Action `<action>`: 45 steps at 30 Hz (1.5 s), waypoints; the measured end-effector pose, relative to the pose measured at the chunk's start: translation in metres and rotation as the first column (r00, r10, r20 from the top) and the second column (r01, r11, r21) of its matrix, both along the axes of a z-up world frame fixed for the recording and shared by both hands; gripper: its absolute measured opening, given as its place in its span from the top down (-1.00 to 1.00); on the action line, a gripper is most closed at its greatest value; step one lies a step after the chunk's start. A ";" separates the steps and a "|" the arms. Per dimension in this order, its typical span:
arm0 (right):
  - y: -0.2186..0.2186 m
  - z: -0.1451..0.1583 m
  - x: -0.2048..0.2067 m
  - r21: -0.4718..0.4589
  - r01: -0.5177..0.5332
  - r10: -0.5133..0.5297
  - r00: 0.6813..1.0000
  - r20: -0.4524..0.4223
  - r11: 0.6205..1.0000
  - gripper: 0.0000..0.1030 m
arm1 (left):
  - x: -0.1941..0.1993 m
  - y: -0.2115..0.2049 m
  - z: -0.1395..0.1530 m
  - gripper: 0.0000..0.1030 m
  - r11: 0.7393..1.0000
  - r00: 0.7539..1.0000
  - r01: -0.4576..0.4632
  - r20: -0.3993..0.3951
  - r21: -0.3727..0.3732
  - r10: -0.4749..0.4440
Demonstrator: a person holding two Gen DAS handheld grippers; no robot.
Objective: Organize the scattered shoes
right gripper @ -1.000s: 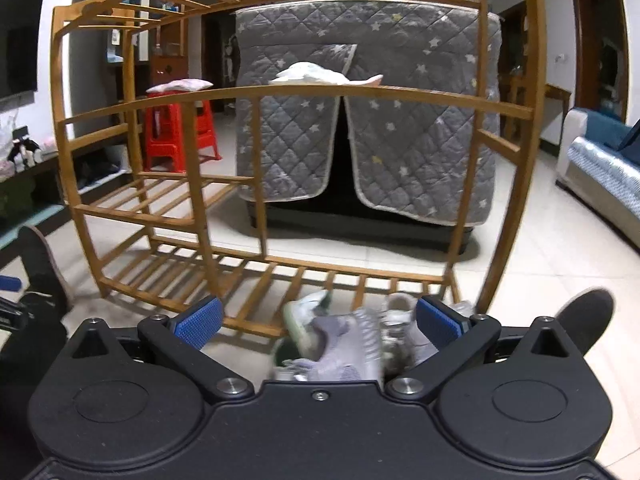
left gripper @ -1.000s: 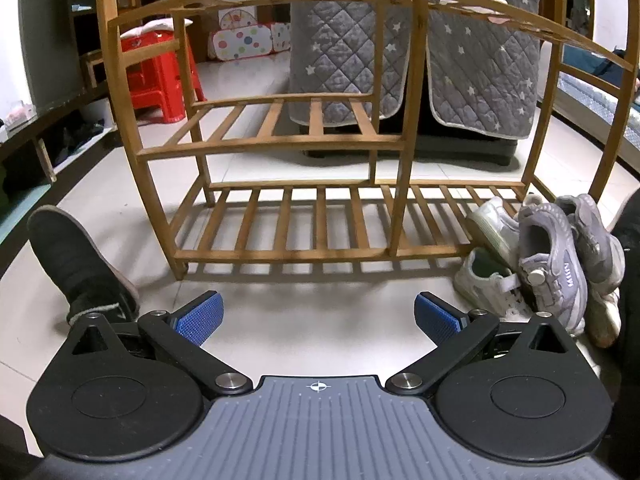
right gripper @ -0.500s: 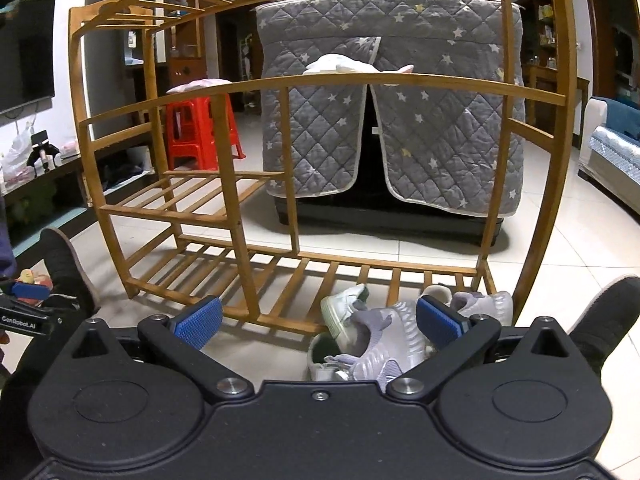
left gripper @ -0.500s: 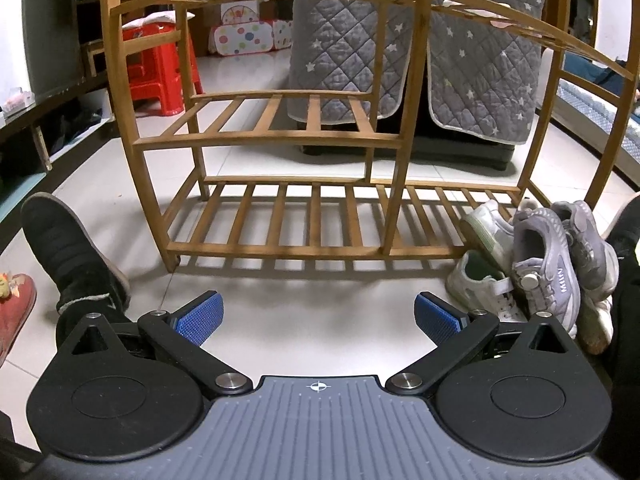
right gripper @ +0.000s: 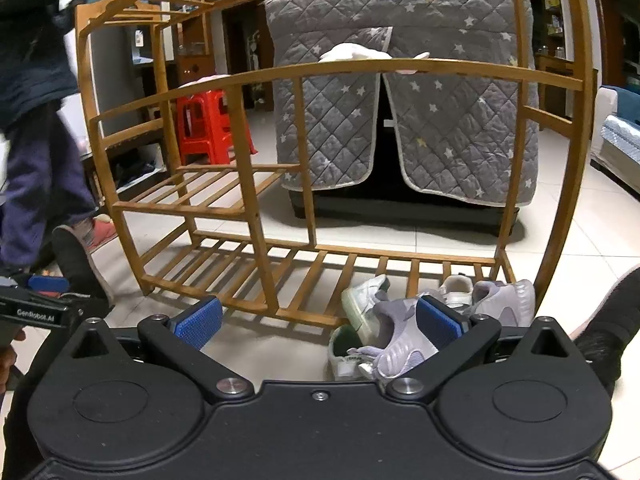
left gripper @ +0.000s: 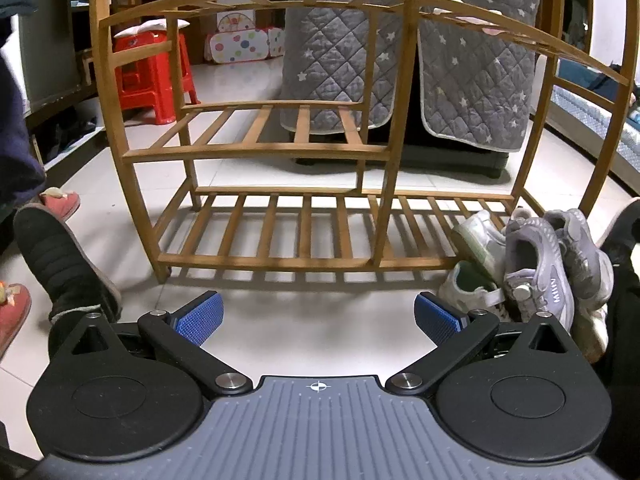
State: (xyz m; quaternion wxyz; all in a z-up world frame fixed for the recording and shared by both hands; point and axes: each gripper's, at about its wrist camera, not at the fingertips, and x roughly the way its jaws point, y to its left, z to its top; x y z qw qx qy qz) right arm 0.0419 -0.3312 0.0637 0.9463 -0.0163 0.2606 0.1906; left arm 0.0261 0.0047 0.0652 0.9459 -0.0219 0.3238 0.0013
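A bamboo shoe rack [left gripper: 264, 154] [right gripper: 180, 206] stands on the tiled floor with bare slatted shelves. At its lower right corner lies a heap of shoes: two lilac sneakers [left gripper: 538, 268] [right gripper: 400, 340] and two white sneakers [left gripper: 468, 284] [right gripper: 362, 300], partly overlapping. My left gripper [left gripper: 318, 316] hovers open over bare floor in front of the rack, left of the heap. My right gripper [right gripper: 318, 316] is open too, low and close to the heap, with the lilac sneaker just inside its right finger [right gripper: 438, 322].
A person's black-slippered foot [left gripper: 60, 260] rests on the floor at the left, another dark foot [right gripper: 608, 320] at the right. Red-pink slippers [left gripper: 12, 312] lie far left. Behind the rack stand a red stool [left gripper: 150, 74] and a grey quilted cover [left gripper: 400, 60].
Both grippers have drawn back and risen a little, so the rack looks smaller and the shoe heap shows more fully. The jaws stay wide. A second person's legs came into view at left.
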 end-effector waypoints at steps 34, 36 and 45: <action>0.029 -0.026 -0.003 -0.003 0.004 -0.004 0.998 -0.058 1.000 -1.00 | 0.001 -0.032 0.007 -1.00 1.000 1.000 -0.006 0.004 0.029 0.006; 0.029 -0.028 -0.003 0.001 0.010 -0.010 0.998 -0.064 1.000 -1.00 | 0.001 -0.036 0.007 -1.00 0.999 1.000 0.006 0.005 0.033 -0.006; 0.022 -0.038 -0.007 0.000 0.041 -0.041 0.995 -0.093 0.999 -1.00 | 0.001 -0.060 0.005 -1.00 0.997 0.998 0.055 0.014 0.059 -0.056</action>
